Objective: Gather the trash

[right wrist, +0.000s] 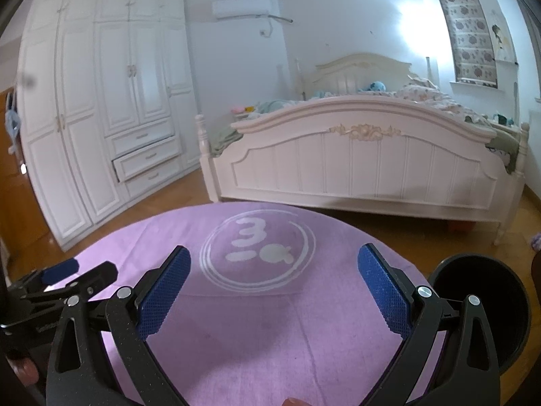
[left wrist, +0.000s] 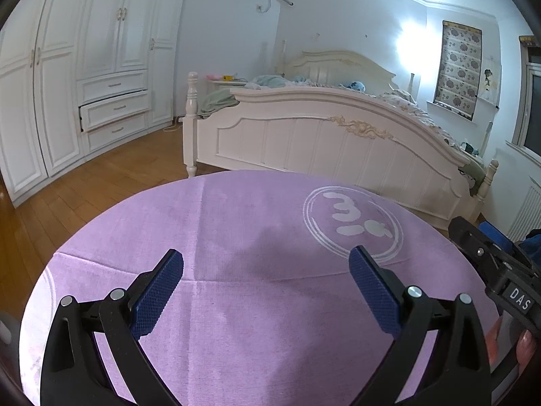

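Note:
My left gripper point(left wrist: 267, 264) is open and empty above a purple cloth-covered table point(left wrist: 236, 223). My right gripper point(right wrist: 274, 260) is open and empty above the same purple table point(right wrist: 270, 338). A black round bin point(right wrist: 480, 308) stands on the floor at the table's right side, close to my right gripper's right finger. No trash shows on the cloth. The right gripper's body point(left wrist: 497, 270) shows at the right edge of the left wrist view; the left gripper point(right wrist: 64, 280) shows at the left edge of the right wrist view.
A white logo point(right wrist: 260, 247) is printed on the cloth. A cream bed point(right wrist: 365, 159) stands beyond the table. A white wardrobe point(right wrist: 101, 101) with one drawer ajar lines the left wall. Wooden floor point(left wrist: 84, 186) surrounds the table.

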The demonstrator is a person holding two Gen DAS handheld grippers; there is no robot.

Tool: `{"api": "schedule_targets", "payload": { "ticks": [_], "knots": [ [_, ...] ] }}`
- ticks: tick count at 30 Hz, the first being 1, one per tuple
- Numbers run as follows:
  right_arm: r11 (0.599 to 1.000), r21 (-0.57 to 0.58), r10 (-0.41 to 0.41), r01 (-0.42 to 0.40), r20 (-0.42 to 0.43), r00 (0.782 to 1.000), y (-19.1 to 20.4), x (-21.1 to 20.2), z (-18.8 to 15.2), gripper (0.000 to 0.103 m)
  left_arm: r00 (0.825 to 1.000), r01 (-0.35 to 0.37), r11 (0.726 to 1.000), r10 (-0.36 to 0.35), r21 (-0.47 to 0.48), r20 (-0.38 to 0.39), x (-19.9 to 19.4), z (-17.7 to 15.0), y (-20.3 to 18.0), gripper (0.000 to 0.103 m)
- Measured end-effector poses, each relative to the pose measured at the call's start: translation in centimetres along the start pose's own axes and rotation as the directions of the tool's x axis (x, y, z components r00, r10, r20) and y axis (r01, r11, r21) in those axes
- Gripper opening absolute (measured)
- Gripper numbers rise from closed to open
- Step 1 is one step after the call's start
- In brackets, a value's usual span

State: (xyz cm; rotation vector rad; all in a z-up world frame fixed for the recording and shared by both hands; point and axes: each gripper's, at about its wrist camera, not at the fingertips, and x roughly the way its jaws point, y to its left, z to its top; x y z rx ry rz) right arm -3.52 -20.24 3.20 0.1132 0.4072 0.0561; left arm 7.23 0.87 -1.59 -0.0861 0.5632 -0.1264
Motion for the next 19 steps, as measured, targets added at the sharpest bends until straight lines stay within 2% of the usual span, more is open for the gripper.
{"api": "schedule_targets", "payload": {
  "ticks": [5,9,19],
  "knots": [
    [1.000,0.001,0.001,-0.001,-0.001,1.000,0.0,0.1,0.0,0.097,1.000,0.000,1.000,0.000,0.004,0.005,-0.2,0.0,0.0,0.098],
    [1.000,0.004,0.003,-0.003,-0.002,1.000,-0.1,0.1,0.0,0.097,0.999,0.007,1.000,-0.008,0.019,0.047,-1.0,0.0,-0.1,0.098],
    [1.000,0.011,0.006,-0.006,-0.007,1.000,-0.1,0.3,0.0,0.097,1.000,-0.005,1.000,0.004,0.017,0.025,-0.4,0.3,0.3,0.098]
  ]
}}
